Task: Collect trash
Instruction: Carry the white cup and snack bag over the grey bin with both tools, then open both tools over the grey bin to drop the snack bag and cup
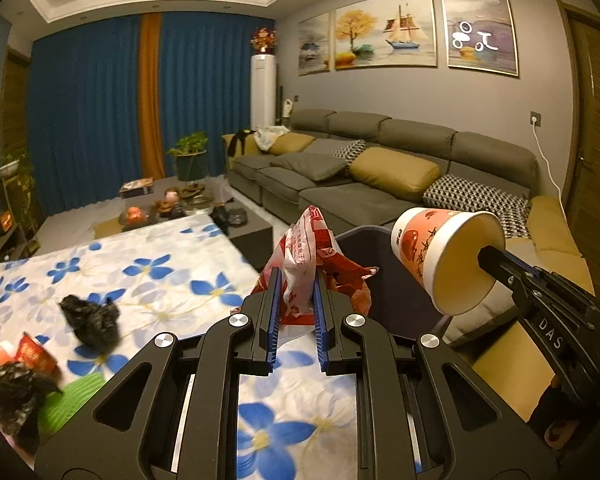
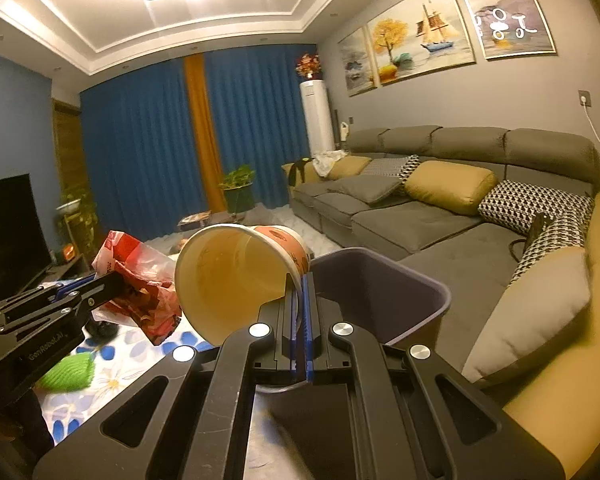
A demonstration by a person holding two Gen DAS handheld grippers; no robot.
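At centre frame, the left gripper [image 1: 296, 280] pinches a crumpled red-and-white wrapper [image 1: 306, 256]; the right gripper [image 2: 299, 284] clamps a paper cup [image 2: 236, 276] by its rim (mouth sideways), beside the grey bin [image 2: 384, 280].

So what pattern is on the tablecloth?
White tablecloth with blue flowers, clearest in the left wrist view.

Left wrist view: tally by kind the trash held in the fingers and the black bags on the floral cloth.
Cup: 1
Red-and-white bag: 1
Black bags: 2
Total: 4
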